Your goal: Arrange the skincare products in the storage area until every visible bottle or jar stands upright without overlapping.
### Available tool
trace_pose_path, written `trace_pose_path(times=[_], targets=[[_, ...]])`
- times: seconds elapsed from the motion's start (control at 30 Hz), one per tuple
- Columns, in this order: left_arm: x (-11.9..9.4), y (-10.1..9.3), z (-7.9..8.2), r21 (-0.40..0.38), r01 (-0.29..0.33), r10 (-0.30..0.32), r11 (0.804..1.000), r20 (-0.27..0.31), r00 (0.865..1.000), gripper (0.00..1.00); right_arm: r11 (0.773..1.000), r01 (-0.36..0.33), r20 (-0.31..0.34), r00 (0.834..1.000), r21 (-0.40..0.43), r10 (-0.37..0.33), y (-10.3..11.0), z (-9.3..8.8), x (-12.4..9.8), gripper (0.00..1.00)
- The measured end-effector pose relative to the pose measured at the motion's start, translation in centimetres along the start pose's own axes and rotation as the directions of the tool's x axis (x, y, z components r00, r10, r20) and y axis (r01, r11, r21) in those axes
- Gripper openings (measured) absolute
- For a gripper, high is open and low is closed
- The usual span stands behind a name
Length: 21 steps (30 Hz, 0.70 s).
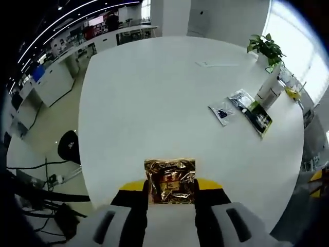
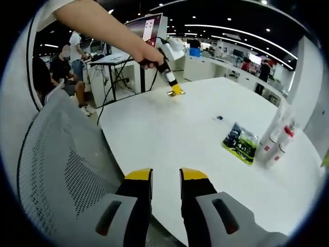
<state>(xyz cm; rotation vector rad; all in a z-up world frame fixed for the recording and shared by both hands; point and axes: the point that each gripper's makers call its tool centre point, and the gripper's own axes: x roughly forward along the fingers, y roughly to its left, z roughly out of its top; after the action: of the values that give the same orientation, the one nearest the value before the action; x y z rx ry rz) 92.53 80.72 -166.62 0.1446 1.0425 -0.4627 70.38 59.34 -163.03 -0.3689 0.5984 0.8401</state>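
My left gripper (image 1: pixel 171 186) is shut on a gold foil sachet (image 1: pixel 170 177) with a red label, held just over the near edge of the white table (image 1: pixel 154 103). In the right gripper view a hand holds that left gripper (image 2: pixel 174 88) at the table's far edge, the gold sachet (image 2: pixel 175 93) at its tip. Two white bottles (image 2: pixel 276 138) with red markings stand upright at the right, also seen as white bottles (image 1: pixel 268 90) in the left gripper view. My right gripper (image 2: pixel 166 177) is open and holds nothing, low over the table's near edge.
A green-black packet (image 2: pixel 240 142) lies beside the bottles, also seen as a packet (image 1: pixel 259 118) near two small sachets (image 1: pixel 231 105). A potted plant (image 1: pixel 267 48) stands behind them. A grey mesh chair (image 2: pixel 56 164) is at my left. People sit at desks (image 2: pixel 64 64) beyond.
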Motion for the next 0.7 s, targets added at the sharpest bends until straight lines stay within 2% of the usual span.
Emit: trace_pose_path(times=[0.13, 0.2, 0.3, 0.4, 0.57, 0.63, 0.7], targets=[[-1.7, -2.7, -0.8, 0.040, 0.043, -0.045, 0.998, 0.048, 0.998, 0.35, 1.000, 0.003, -0.008, 1.000, 0.001, -0.003, 0.1, -0.2, 0.1, 0.20], [-2.3, -3.4, -1.1, 0.042, 0.052, -0.055, 0.998, 0.065, 0.996, 0.35, 1.000, 0.008, -0.012, 1.000, -0.001, -0.008, 0.0, -0.3, 0.1, 0.20], [-3.7, -4.9, -2.5, 0.062, 0.057, -0.063, 0.996, 0.093, 0.994, 0.35, 1.000, 0.025, -0.016, 1.000, -0.007, -0.025, -0.1, -0.3, 0.1, 0.20], [-4.6, -6.7, -3.5, 0.034, 0.101, -0.104, 0.994, 0.138, 0.985, 0.35, 0.999, 0.050, -0.036, 0.998, -0.011, -0.050, -0.4, -0.7, 0.1, 0.20], [-5.8, -10.2, -5.9, 0.053, 0.153, -0.160, 0.987, 0.166, 0.973, 0.35, 0.996, 0.084, -0.064, 0.994, -0.005, -0.084, -1.2, -1.3, 0.1, 0.21], [-6.2, -11.1, -6.9, 0.082, 0.162, -0.174, 0.983, 0.160, 0.972, 0.35, 0.995, 0.095, -0.074, 0.993, -0.003, -0.095, -1.4, -1.5, 0.1, 0.21], [-6.8, -11.8, -7.5, 0.079, 0.176, -0.187, 0.981, 0.169, 0.968, 0.35, 0.995, 0.098, -0.084, 0.992, -0.001, -0.098, -1.4, -1.7, 0.2, 0.21]])
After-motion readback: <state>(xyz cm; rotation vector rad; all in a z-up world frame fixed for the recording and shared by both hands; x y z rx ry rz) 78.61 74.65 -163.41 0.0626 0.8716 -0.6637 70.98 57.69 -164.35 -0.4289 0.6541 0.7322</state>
